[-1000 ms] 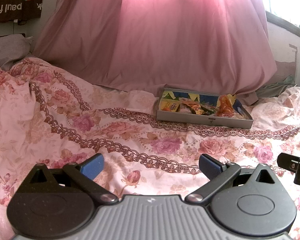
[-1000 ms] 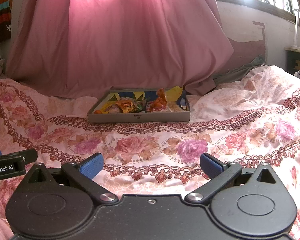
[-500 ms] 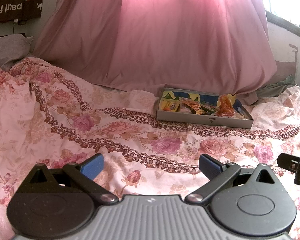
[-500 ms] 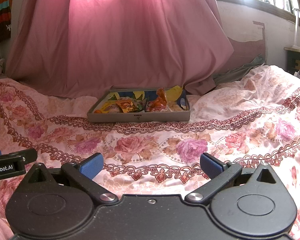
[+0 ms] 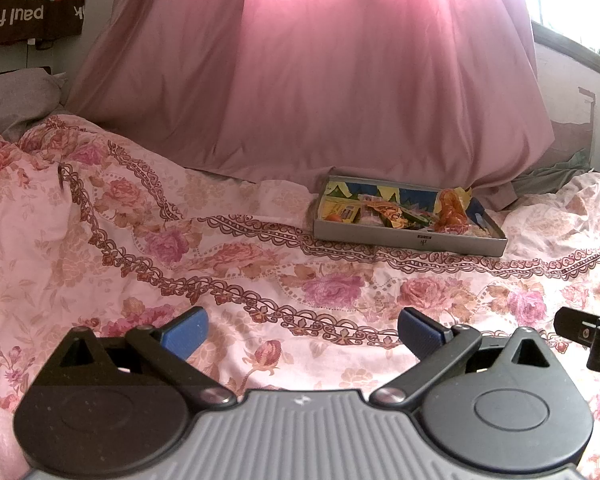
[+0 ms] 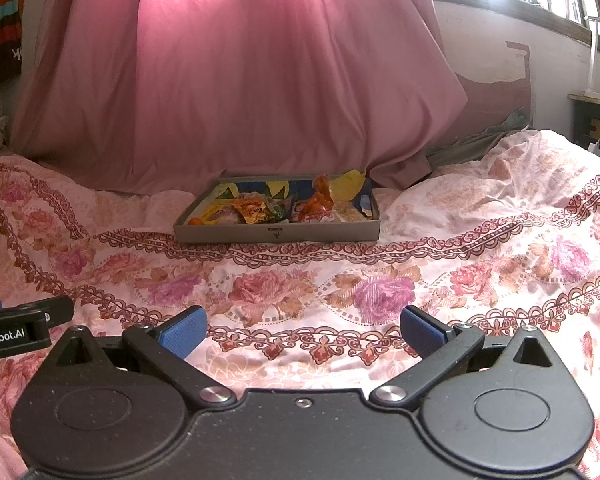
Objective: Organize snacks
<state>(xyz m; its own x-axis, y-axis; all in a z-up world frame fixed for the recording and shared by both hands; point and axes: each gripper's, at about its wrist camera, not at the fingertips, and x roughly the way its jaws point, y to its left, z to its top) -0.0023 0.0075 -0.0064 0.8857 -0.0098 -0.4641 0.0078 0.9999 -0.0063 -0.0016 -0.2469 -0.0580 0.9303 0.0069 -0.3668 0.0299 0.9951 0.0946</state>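
A shallow grey box (image 5: 410,239) (image 6: 276,234) sits on the floral bedspread near the pink curtain. It holds several snack packets: an orange packet (image 5: 449,210) (image 6: 316,204), a yellow-orange wrapper (image 5: 388,213) (image 6: 254,211) and others in a heap. My left gripper (image 5: 302,330) is open and empty, low over the bedspread, well short of the box. My right gripper (image 6: 302,330) is open and empty, also well short of the box. The box lies ahead and to the right in the left wrist view, ahead and centred in the right wrist view.
The floral bedspread (image 5: 220,272) (image 6: 480,248) is rumpled, with raised folds at the left and right. A pink curtain (image 5: 320,80) hangs behind the box. A grey pillow (image 5: 16,100) lies far left. The right gripper's tip (image 5: 588,336) shows at the left view's edge.
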